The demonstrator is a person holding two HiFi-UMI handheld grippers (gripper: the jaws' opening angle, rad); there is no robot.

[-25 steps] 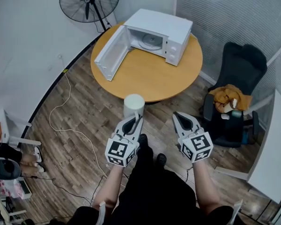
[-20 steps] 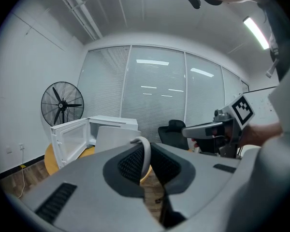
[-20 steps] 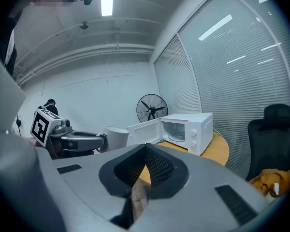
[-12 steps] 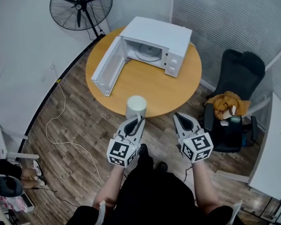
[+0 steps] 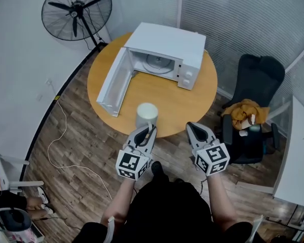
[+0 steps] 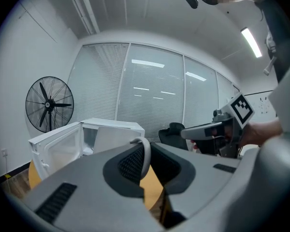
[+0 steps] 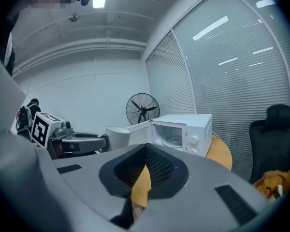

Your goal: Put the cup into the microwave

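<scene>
A white cup (image 5: pixel 147 114) hangs upright over the near edge of the round wooden table (image 5: pixel 180 103), with my left gripper (image 5: pixel 147 128) shut on its handle (image 6: pixel 146 153). The white microwave (image 5: pixel 167 43) stands at the table's far side, its door (image 5: pixel 113 82) swung wide open to the left and its glass turntable showing inside. To the right of the cup, just short of the table's edge, my right gripper (image 5: pixel 193 126) is shut with nothing in it. In the right gripper view the cup (image 7: pixel 117 136) and the left gripper (image 7: pixel 82 141) sit left of the microwave (image 7: pixel 183 128).
A standing fan (image 5: pixel 76 11) is behind the table at the left. A black office chair (image 5: pixel 258 85) with an orange cloth (image 5: pixel 245 109) stands to the right, next to a white desk (image 5: pixel 296 161). A cable (image 5: pixel 61 135) trails over the wooden floor on the left.
Both grippers and the cup have come closer to the table. The cup, earlier short of the rim, now hangs over the table's near edge. The grip on the handle is unchanged.
</scene>
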